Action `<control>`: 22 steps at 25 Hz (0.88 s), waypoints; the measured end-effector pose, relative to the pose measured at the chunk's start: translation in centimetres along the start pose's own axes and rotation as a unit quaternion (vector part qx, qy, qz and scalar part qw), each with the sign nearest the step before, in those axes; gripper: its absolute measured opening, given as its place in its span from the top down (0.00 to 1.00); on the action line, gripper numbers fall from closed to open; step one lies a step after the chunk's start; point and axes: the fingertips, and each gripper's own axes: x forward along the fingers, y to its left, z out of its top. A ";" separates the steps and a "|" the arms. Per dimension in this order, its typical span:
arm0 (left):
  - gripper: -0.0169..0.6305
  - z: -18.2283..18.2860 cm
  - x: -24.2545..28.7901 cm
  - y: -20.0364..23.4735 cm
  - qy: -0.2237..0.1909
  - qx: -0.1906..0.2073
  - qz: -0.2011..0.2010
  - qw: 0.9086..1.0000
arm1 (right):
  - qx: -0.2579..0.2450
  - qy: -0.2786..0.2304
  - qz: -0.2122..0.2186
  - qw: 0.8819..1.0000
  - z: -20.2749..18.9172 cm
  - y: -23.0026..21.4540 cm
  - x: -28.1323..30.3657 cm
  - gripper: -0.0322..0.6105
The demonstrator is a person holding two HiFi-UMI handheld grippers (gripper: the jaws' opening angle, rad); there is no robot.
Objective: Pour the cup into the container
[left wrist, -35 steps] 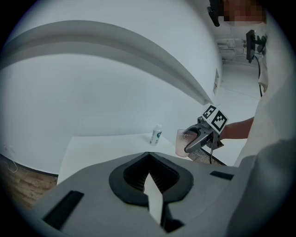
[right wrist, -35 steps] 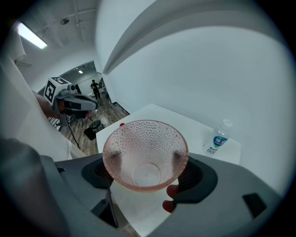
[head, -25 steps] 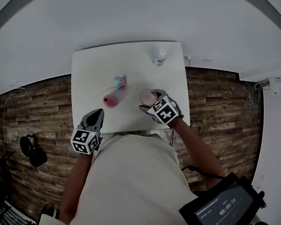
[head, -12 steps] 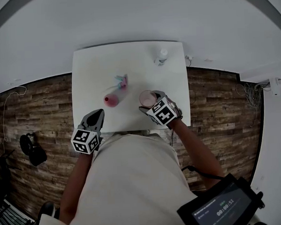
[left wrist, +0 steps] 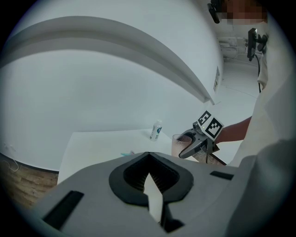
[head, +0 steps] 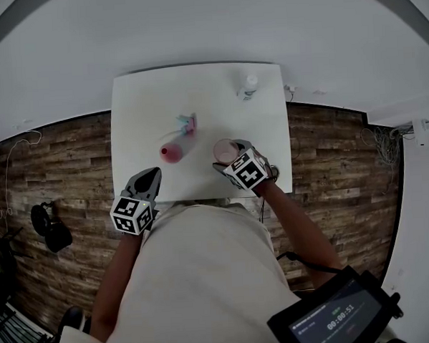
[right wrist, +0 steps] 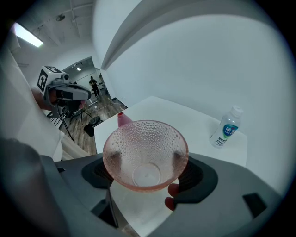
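Note:
A pink dimpled glass cup (head: 223, 148) is held upright over the near right part of the white table (head: 146, 106), with my right gripper (head: 228, 156) shut on it. In the right gripper view the cup (right wrist: 145, 155) sits between the jaws and looks empty. A smaller pink container (head: 170, 154) with a red top stands to the cup's left, also seen behind it (right wrist: 123, 119). My left gripper (head: 149, 176) hovers at the table's front edge, jaws together with nothing between them (left wrist: 150, 185).
A small plastic bottle (head: 247, 86) stands at the table's far right, upright (right wrist: 226, 129). A teal and pink item (head: 186, 123) lies mid-table beyond the pink container. Wooden floor surrounds the table; a white wall rises behind it.

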 end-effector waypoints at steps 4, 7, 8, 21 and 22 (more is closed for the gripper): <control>0.96 -0.1 0.0 0.0 0.003 0.000 0.000 1.000 | 0.001 0.005 -0.001 1.000 -0.5 -0.1 0.3 0.36; 0.96 -0.3 0.0 -0.2 0.005 0.000 0.000 1.000 | 0.005 0.006 0.001 1.000 -1.0 0.0 0.8 0.36; 0.96 -0.3 0.0 -0.3 0.006 0.001 -0.001 1.000 | 0.006 0.006 0.002 1.000 -1.2 0.0 1.0 0.36; 0.96 -0.8 0.3 -1.1 0.014 0.004 -0.008 1.000 | 0.001 0.015 0.003 1.000 -2.6 0.6 2.2 0.36; 0.96 -0.8 0.3 -1.1 0.014 0.005 -0.008 1.000 | -0.001 0.016 0.004 1.000 -2.7 0.6 2.4 0.36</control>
